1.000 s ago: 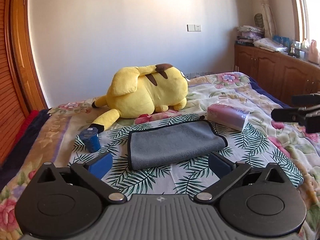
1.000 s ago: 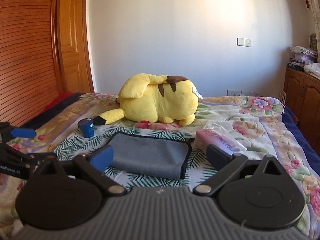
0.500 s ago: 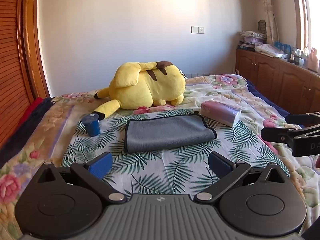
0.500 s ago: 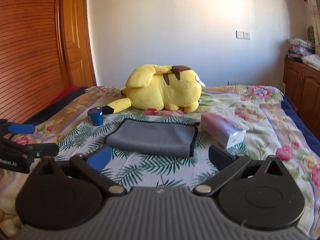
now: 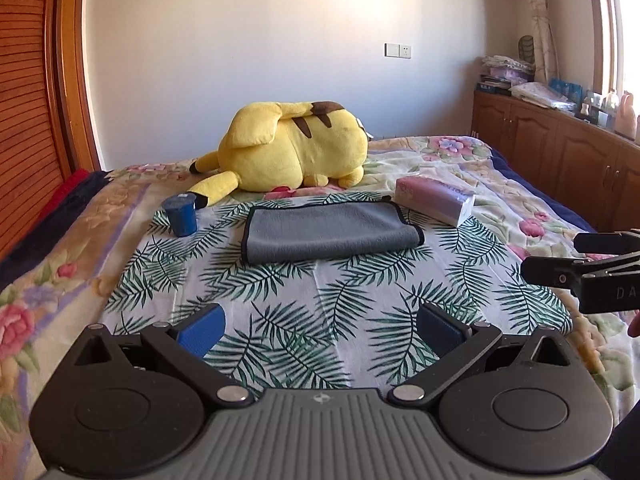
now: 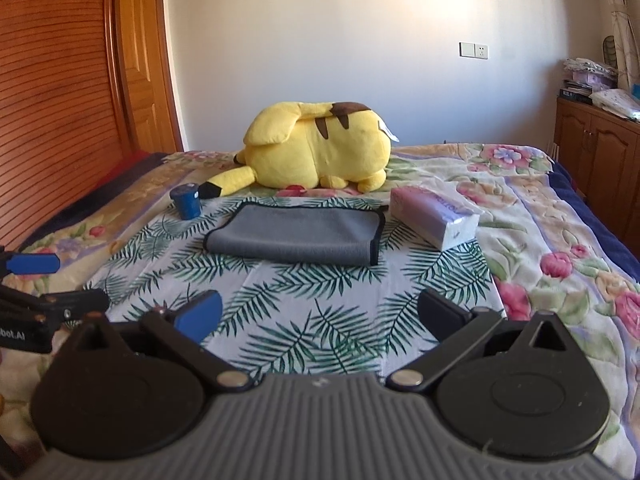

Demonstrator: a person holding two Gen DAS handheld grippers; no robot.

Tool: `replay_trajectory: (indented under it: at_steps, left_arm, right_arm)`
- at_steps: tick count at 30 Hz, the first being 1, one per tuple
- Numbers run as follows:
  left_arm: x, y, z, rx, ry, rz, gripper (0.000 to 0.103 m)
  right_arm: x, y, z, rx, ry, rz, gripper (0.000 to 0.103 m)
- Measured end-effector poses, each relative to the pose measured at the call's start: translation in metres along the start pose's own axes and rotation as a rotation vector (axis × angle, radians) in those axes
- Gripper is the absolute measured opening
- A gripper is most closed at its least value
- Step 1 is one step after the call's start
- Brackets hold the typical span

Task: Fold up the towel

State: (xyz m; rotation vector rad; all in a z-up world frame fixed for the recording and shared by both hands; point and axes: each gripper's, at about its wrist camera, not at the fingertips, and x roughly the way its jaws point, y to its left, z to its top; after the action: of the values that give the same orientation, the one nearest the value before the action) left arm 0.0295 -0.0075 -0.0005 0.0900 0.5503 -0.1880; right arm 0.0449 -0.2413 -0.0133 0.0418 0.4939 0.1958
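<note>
Spread over your bed is a palm-leaf sheet (image 5: 320,304), and on it, from left to right, stand a blue cup (image 5: 182,215), the grey towel (image 5: 328,232) lying folded and flat in the middle, and a pink tissue pack (image 5: 434,200), with a yellow plush toy (image 5: 292,152) behind. Your left gripper (image 5: 320,330) hovers near the sheet's front, jaws wide apart and holding nothing. Your right gripper (image 6: 320,314) does likewise, well short of the towel.

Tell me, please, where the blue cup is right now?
The blue cup stands on the bed, left of the grey towel in both views, just in front of the plush's tail.
</note>
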Motion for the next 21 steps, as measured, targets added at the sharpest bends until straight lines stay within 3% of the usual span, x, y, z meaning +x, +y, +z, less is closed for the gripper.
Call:
replay_trajectory:
  at_steps: [7, 21]
  left_arm:
    - [0.001, -0.012, -0.019, -0.019, 0.014, 0.012, 0.087]
    - [0.009, -0.018, -0.035, -0.006, 0.025, 0.032, 0.087]
  right_arm:
    - [-0.007, 0.011, -0.013, -0.047, -0.008, 0.007, 0.103]
    - [-0.006, 0.008, -0.028, -0.021, 0.000, 0.004, 0.103]
